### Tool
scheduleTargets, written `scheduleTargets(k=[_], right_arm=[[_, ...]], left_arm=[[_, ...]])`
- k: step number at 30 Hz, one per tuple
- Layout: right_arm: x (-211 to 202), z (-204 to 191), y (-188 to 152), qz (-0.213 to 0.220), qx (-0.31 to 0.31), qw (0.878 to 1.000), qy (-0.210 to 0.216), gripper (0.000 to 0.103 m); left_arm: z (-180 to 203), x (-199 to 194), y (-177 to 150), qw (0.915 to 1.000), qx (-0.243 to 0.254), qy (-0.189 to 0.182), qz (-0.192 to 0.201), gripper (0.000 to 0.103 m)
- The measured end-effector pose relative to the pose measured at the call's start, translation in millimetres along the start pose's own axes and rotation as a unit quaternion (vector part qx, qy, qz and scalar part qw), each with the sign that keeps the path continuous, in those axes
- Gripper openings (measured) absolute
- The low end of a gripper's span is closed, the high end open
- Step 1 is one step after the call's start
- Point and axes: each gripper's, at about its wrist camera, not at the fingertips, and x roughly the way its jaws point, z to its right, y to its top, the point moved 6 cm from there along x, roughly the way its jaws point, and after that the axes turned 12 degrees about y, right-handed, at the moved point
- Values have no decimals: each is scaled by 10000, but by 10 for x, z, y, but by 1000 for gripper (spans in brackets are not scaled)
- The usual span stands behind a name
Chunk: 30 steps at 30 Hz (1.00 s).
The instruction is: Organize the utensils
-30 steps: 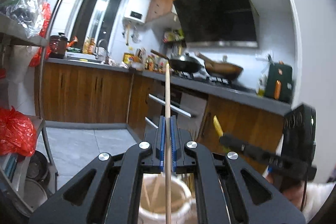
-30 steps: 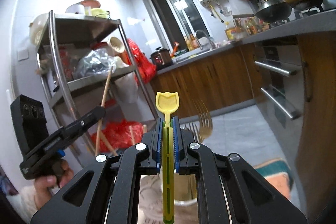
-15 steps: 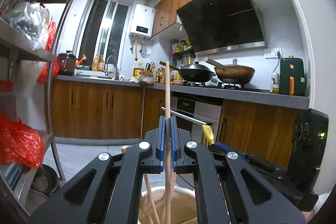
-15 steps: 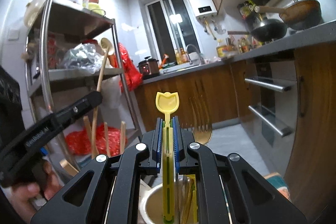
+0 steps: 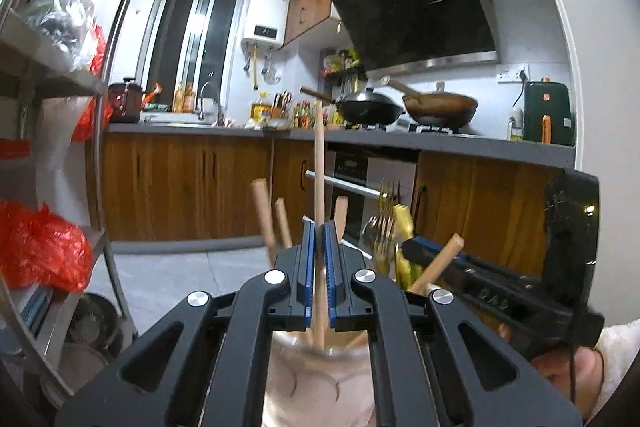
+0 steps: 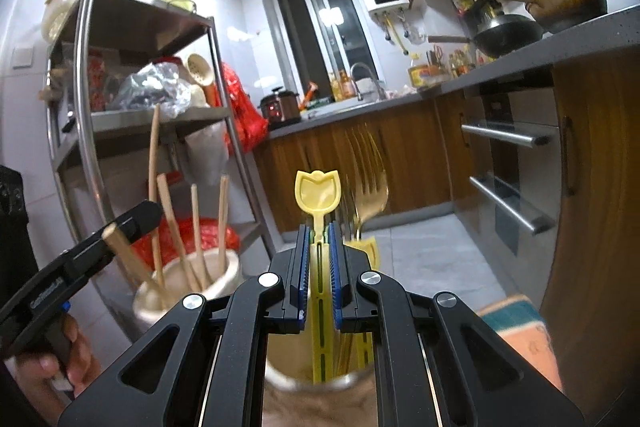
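Observation:
My left gripper (image 5: 319,227) is shut on a long wooden-handled utensil (image 5: 319,163) that stands upright with its lower end inside a pale ceramic holder (image 5: 320,379) among several other wooden handles (image 5: 262,215). My right gripper (image 6: 319,229) is shut on a yellow plastic utensil (image 6: 317,193), its lower end inside a metal cup (image 6: 320,383) that also holds gold forks (image 6: 370,183). The ceramic holder also shows in the right wrist view (image 6: 188,283), with the left gripper (image 6: 132,223) above it. The right gripper (image 5: 416,251) shows in the left wrist view.
A steel shelf rack (image 6: 92,115) with red bags (image 5: 40,251) stands on the left. Wooden cabinets (image 5: 184,187) and an oven (image 6: 516,179) line the far side, with woks (image 5: 368,107) on the counter. The floor is grey tile (image 5: 180,275).
Both grippers have lowered with their utensils, so the ceramic holder and metal cup with their other utensils have come up close beneath them. The grips have not changed.

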Motion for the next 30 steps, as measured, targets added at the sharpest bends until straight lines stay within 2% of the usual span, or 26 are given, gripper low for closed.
scheduleTargets(k=[9, 19, 22, 25, 30], right_arm=[[-246, -102, -149, -326, -21, 9995, -46, 11], [-158, -81, -263, -758, 74, 9971, -82, 12], [-172, -66, -261, -782, 124, 9968, -85, 24], [-231, -72, -236, -726, 96, 9972, -117, 26], [-426, -80, -231, -737, 39, 9969, -257, 26]], left_arm=[[-27, -107, -131, 9990, 216, 113, -364, 5], [-33, -67, -165, 9978, 259, 116, -601, 5], [-28, -71, -167, 9974, 288, 102, -645, 8], [-26, -94, -161, 9974, 321, 113, -638, 25], [-52, -213, -175, 9971, 371, 166, -648, 26]])
